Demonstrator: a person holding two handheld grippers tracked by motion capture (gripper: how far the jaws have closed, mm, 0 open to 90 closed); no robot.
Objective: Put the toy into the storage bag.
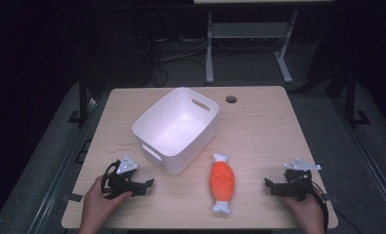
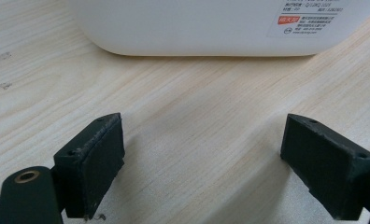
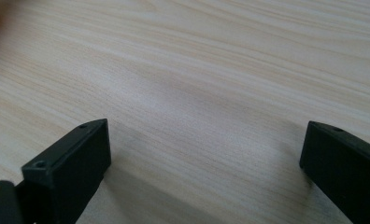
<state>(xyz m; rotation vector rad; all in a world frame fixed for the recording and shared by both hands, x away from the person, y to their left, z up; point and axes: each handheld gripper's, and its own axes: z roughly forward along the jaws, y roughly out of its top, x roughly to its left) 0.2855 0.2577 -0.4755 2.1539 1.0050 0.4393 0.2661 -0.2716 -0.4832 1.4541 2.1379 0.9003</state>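
One orange toy fish with white ends lies near the table's near edge, between two tools. The left tool and the right tool each rest with jaws spread, gripping nothing. One white bin stands mid-table, just beyond the left tool.

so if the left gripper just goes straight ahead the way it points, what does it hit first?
Most likely the white bin: the left gripper, jaws open, faces its wall across bare table.
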